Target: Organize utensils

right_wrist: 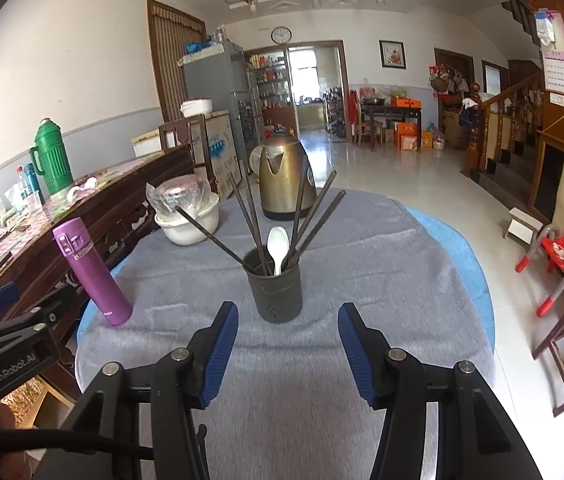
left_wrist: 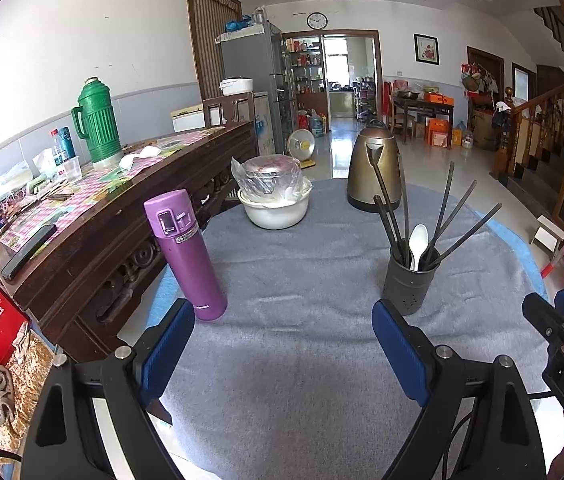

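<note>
- Looking along our left gripper (left_wrist: pixel 282 320), we see its blue pads spread wide over the grey cloth (left_wrist: pixel 301 360), with nothing between them.
- Our right gripper (right_wrist: pixel 287 320) is also released; its jaws stand apart and hold nothing.
- The dark utensil holder (right_wrist: pixel 278 290) stands upright on the cloth, just beyond the right gripper's fingertips and in line with the gap between them.
- Inside the holder we see several dark chopsticks (right_wrist: pixel 250 216), which fan outward, and one white spoon (right_wrist: pixel 278 246) with its bowl up.
- A purple flask (left_wrist: pixel 186 252) stands near the left edge of the round table (right_wrist: pixel 461 264).
- Farther back are a white bowl (left_wrist: pixel 276 210) with a covered pot in it, and a bronze kettle (left_wrist: pixel 373 166).
</note>
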Demonstrator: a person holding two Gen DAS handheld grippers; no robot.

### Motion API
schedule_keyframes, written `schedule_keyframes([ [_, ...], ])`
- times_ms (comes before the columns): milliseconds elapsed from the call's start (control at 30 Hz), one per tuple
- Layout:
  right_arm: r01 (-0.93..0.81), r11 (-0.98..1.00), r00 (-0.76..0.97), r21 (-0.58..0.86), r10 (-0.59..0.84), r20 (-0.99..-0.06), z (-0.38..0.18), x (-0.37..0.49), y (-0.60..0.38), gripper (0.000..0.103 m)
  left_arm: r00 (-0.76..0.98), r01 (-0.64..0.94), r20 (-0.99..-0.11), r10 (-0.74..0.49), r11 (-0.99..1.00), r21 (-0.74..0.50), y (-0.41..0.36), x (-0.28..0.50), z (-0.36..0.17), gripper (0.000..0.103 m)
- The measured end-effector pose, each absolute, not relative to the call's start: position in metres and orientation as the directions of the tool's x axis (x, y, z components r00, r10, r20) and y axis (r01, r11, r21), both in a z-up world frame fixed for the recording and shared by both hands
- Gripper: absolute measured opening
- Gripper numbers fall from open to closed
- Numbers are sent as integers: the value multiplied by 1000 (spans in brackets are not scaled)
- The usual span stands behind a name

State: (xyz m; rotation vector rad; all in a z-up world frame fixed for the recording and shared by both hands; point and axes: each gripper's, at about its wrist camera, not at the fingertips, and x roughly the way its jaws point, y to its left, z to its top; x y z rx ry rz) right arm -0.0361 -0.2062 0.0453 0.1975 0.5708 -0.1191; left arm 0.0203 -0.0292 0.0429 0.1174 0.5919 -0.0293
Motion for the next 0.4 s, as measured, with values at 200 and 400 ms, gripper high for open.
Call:
schedule_keyframes([
  [200, 139, 981, 864, 134, -53, -501, 46, -28, -208, 61, 826, 74, -564, -4, 992, 101, -39, 34, 40, 91],
  [400, 182, 977, 784, 109, -77, -616, -3, 8, -228, 62, 730, 169, -677, -92, 985, 48, -60, 81, -10, 91],
])
